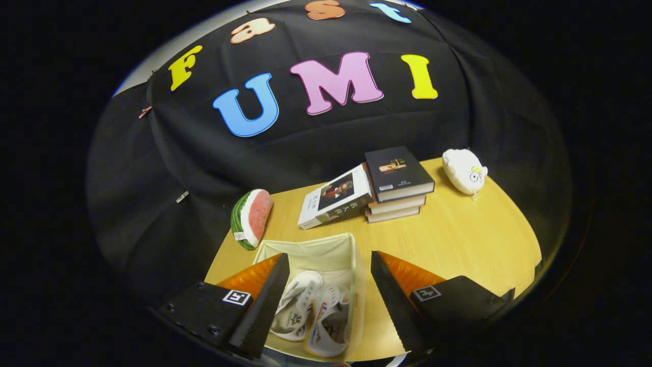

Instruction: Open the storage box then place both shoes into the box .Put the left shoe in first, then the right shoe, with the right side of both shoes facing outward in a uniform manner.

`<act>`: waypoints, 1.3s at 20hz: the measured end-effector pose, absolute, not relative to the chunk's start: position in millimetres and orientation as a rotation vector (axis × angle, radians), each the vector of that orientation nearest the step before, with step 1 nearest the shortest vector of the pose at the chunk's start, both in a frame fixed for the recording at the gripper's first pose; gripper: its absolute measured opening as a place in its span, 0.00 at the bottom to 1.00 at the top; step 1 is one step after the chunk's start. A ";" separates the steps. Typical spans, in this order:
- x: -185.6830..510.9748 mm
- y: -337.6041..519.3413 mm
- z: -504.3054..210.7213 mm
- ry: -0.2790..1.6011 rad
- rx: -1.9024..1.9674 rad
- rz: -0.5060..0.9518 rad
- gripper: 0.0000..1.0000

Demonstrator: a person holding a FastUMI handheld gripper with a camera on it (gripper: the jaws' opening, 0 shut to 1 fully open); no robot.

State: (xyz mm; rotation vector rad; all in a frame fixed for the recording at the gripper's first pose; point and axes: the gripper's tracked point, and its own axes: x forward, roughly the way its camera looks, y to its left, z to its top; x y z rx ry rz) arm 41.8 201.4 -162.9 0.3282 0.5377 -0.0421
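Note:
An open cream fabric storage box stands on the wooden table, directly below and between my fingers. Two white shoes lie inside it side by side: one toward the left finger, the other beside it toward the right, with a red and blue mark on its side. My gripper hovers above the box, open wide, with nothing between its fingers. The left finger covers the box's left wall.
Beyond the box, a book leans against a stack of three books. A watermelon-slice plush sits to the left of the box, and a white plush toy rests at the table's far right.

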 end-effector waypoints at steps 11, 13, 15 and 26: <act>29.2 54.0 -85.3 0.272 -0.009 -0.118 0.98; 24.1 30.8 -59.6 0.217 -0.020 -0.128 0.97; 18.6 4.8 -33.1 0.145 -0.039 -0.147 0.97; -0.1 -66.2 -27.6 0.085 -0.043 -0.174 0.98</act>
